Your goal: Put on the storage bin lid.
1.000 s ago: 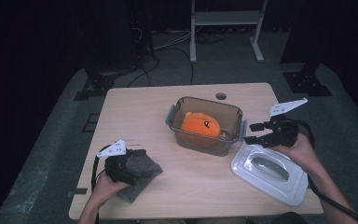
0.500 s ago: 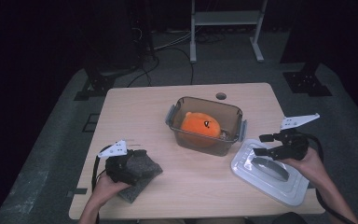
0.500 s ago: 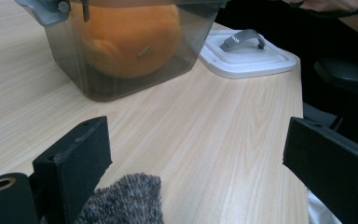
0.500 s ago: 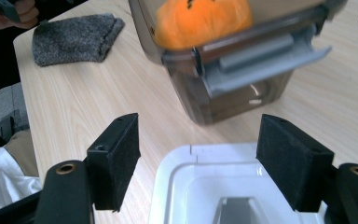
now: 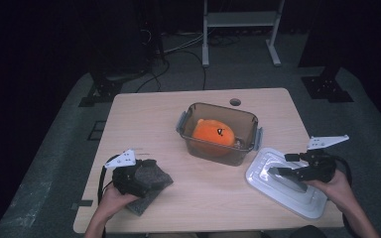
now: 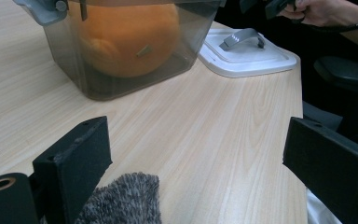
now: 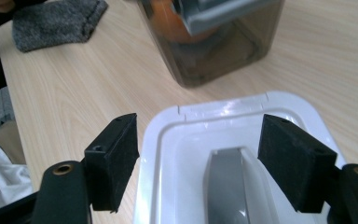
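Lid (image 5: 284, 183) white, grey handle (image 7: 235, 186), flat on worktop (image 5: 203, 198) just beside clear container (image 5: 219, 133) holding orange plush (image 5: 212, 134). My right fingers (image 7: 198, 158) spread wide, just been opening, straddling handle above lid, pads not touching it. My left fingers (image 6: 214, 158) released, nothing between, resting on grey cloth (image 5: 149, 186) at worktop's near left.

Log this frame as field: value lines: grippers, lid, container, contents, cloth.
right gripper: open, jaws just been opening, over the lid's grey handle, nothing gripped
left gripper: open, resting at the grey cloth
lid: white, flat on the table, beside the container
container: clear, uncovered
contents: orange plush toy inside
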Demonstrator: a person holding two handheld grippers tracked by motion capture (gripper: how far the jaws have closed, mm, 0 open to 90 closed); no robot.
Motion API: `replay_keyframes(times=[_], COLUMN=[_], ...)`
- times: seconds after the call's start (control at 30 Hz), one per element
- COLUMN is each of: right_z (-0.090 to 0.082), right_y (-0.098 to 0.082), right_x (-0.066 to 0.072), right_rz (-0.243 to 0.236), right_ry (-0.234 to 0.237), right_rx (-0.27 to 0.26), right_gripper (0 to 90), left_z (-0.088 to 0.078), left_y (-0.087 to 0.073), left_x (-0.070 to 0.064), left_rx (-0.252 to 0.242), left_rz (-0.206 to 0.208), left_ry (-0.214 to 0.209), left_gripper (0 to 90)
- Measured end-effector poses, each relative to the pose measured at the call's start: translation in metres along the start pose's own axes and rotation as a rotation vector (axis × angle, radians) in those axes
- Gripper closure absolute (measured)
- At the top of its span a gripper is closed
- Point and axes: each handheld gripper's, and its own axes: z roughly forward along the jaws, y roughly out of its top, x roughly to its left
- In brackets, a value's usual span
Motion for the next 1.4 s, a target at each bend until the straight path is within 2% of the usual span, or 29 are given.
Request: replay_keyframes(times=[0.27, 0.5, 0.7, 0.8, 0.93, 1.07, 1.4], right_z=[-0.003, -0.002, 0.004, 0.008, 0.013, 0.013, 0.011], right_y=[-0.023, -0.036, -0.041, -0.042, -0.044, -0.047, -0.048], right_x=[-0.006, -0.007, -0.004, -0.005, -0.005, -0.008, -0.005], right_rz=[0.032, 0.035, 0.009, 0.016, 0.001, 0.005, -0.037], right_ry=[-0.014, -0.037, -0.066, -0.078, -0.090, -0.082, -0.077], right_rx=[-0.002, 0.008, 0.019, 0.032, 0.051, 0.043, 0.051], right_gripper=[27.3, 29.5, 35.8, 38.9, 50.4, 62.7, 65.7], left_z=[0.002, 0.004, 0.004, 0.004, 0.003, 0.002, 0.001], left_y=[0.000, 0.001, 0.001, 0.001, 0.001, 0.000, 0.000], left_x=[0.001, 0.000, 0.000, 0.001, 0.001, 0.001, 0.001], left_rx=[0.007, 0.007, 0.004, 0.001, 0.002, 0.009, 0.007], left_rz=[-0.001, -0.003, -0.001, 0.000, -0.002, -0.005, -0.004], left_ry=[-0.001, -0.002, 0.001, 0.002, 0.000, 0.002, 0.010], left_gripper=[6.7, 6.8, 6.8, 6.8, 6.8, 6.7, 6.8])
